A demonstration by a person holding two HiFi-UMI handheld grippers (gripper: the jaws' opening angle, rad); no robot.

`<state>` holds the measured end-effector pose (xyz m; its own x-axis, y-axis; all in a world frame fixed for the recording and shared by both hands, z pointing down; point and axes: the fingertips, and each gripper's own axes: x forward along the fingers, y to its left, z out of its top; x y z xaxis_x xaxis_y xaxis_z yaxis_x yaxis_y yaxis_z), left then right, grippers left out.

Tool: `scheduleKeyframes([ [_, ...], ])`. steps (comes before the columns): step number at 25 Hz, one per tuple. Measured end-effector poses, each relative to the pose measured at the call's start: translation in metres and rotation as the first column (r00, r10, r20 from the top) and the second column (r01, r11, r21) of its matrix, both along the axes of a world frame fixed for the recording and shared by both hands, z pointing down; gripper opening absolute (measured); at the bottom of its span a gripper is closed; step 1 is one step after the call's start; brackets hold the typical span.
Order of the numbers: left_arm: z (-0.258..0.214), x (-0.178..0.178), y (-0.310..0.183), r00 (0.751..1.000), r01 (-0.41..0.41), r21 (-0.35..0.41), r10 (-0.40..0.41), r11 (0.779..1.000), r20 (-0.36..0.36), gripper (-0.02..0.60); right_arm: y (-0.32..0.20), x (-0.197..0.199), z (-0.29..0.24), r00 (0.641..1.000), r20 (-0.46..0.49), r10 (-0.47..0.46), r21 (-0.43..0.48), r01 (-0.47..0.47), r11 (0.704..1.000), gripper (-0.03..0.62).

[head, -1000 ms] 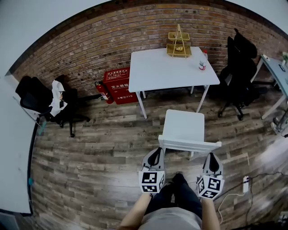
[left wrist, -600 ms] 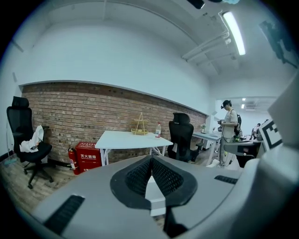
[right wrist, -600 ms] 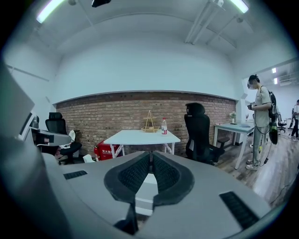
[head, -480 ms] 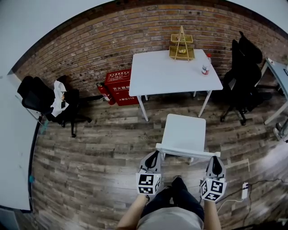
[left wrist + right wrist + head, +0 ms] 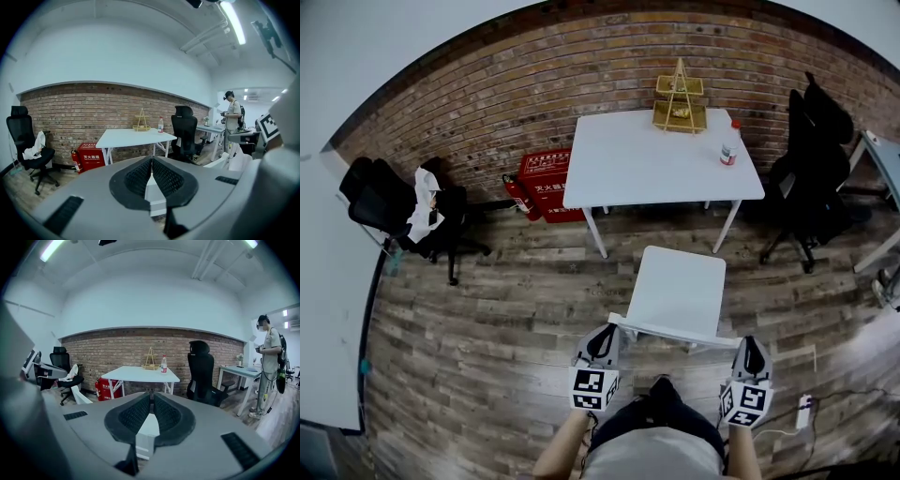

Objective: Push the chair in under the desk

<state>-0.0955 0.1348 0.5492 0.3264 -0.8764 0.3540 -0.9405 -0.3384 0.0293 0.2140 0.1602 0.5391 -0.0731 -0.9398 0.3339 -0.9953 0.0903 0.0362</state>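
1. The white chair [image 5: 677, 289] stood on the wood floor [image 5: 487, 328] in front of the white desk [image 5: 647, 159]. Its backrest faced the person and its seat pointed toward the desk.
2. The seat's far edge lay near the desk's front legs, and the seat was not yet under the top.
3. The left gripper [image 5: 607, 332] was at the left end of the backrest with its jaws together, tips meeting and nothing clamped between them.
4. The right gripper [image 5: 752, 343] was at the right end of the backrest, jaws likewise closed on nothing. The views did not settle whether either tip touched the chair.
5. On the desk, a gold tiered rack [image 5: 680, 99] stood at the back edge, with a bottle [image 5: 728, 149] to its right.
6. A red cabinet [image 5: 549, 176] and a fire extinguisher [image 5: 517, 193] sat against the brick wall [image 5: 487, 103], left of the desk.
7. 2 black office chairs stood well apart, 1 to the left [image 5: 394, 211] and 1 to the right [image 5: 814, 159].
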Motion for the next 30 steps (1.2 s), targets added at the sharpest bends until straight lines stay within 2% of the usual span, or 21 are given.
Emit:
scheduleKeyframes([
  [9, 0.013, 0.011, -0.006, 0.999, -0.027, -0.049, 0.028, 0.998, 0.02, 0.017, -0.008, 0.037, 0.013, 1.0, 0.018, -0.009, -0.045, 0.01, 0.999, 0.018],
  [20, 0.024, 0.011, -0.008, 0.998, -0.041, -0.081, 0.045, 0.996, 0.041, 0.019, -0.007, 0.045, 0.023, 0.999, 0.021, -0.028, -0.068, 0.029, 0.997, 0.018],
  [22, 0.025, 0.008, -0.009, 0.998, -0.045, -0.088, 0.048, 0.995, 0.031, 0.041, -0.006, 0.043, 0.024, 0.999, 0.023, -0.026, -0.075, 0.027, 0.997, 0.018],
  [25, 0.025, 0.005, -0.013, 0.997, -0.067, -0.097, 0.07, 0.993, 0.032, 0.12, -0.007, 0.04, 0.027, 1.0, 0.013, -0.018, -0.095, 0.019, 0.995, 0.018],
  [30, 0.027, 0.001, -0.017, 0.992, -0.124, -0.108, 0.127, 0.986, 0.021, 0.17, -0.008, 0.04, 0.031, 0.999, 0.035, 0.006, -0.113, -0.002, 0.994, 0.018],
])
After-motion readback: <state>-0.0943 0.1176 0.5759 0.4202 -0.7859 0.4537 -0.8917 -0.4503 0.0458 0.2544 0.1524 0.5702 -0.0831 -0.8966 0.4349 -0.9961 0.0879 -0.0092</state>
